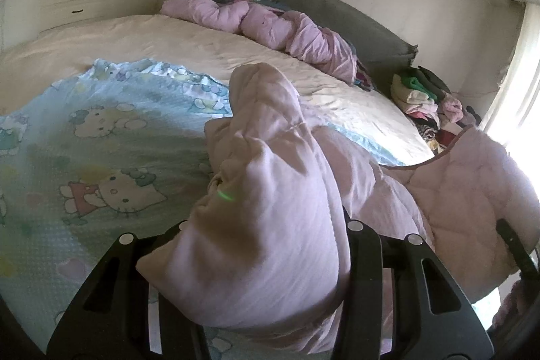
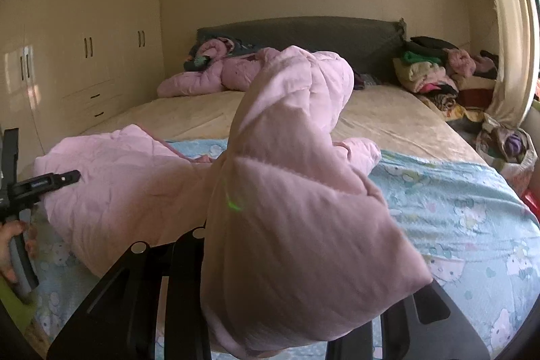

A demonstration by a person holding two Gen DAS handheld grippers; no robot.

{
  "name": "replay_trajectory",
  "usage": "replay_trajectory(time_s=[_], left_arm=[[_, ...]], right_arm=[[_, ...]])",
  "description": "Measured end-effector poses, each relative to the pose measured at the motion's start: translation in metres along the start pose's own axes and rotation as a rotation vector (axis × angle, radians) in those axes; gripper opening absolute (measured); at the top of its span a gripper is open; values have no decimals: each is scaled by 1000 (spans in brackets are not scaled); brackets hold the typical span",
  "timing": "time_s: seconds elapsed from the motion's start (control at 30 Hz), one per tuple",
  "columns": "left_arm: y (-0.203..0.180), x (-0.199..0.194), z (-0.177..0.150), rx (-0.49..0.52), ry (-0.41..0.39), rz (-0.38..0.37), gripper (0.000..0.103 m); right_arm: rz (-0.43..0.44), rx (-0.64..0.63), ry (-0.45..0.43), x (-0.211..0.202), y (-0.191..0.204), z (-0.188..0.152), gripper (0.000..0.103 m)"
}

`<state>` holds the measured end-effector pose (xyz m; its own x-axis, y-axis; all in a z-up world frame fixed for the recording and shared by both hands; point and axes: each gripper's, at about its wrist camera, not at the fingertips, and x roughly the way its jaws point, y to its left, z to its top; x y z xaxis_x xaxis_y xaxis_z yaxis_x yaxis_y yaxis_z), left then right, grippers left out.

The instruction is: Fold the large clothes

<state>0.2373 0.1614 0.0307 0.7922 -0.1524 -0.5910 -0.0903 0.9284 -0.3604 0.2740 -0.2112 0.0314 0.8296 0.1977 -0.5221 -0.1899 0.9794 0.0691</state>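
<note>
A pale pink quilted jacket (image 1: 270, 191) is held up over a light blue Hello Kitty sheet (image 1: 84, 140) on the bed. My left gripper (image 1: 266, 258) is shut on a bunched part of the jacket, fabric filling the space between its black fingers. My right gripper (image 2: 283, 275) is shut on another part of the same jacket (image 2: 287, 174); the cloth hides its fingertips. The jacket's body hangs between both grippers. The left gripper also shows at the left edge of the right wrist view (image 2: 44, 183), held by a hand.
A beige mattress (image 2: 388, 117) stretches to a grey headboard (image 2: 303, 32). Another lilac padded jacket (image 2: 209, 76) lies near the headboard. A pile of mixed clothes (image 2: 435, 73) sits at the bed's right corner. A cream wardrobe (image 2: 84, 49) stands at left; a curtain (image 2: 506, 39) at right.
</note>
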Motion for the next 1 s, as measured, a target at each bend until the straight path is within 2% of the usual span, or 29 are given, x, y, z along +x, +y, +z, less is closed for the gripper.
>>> replay_trajectory(time_s=[0.17, 0.37, 0.5, 0.63, 0.87, 1.0], left_arm=[[-9, 1, -1, 32, 5, 24, 38], [-15, 13, 0, 71, 25, 66, 39], [-20, 20, 0, 103, 29, 84, 40], [-28, 29, -1, 149, 31, 115, 41], [-26, 34, -3, 157, 38, 126, 42], [-27, 33, -3, 158, 39, 126, 42]], right_arm=[[-26, 74, 34, 0, -13, -11, 30], [-74, 215, 111, 3, -45, -47, 30], [-97, 266, 165, 5, -57, -74, 30], [-118, 266, 192, 6, -55, -89, 30], [-146, 277, 228, 10, -54, -99, 32], [-158, 273, 246, 12, -54, -95, 38]])
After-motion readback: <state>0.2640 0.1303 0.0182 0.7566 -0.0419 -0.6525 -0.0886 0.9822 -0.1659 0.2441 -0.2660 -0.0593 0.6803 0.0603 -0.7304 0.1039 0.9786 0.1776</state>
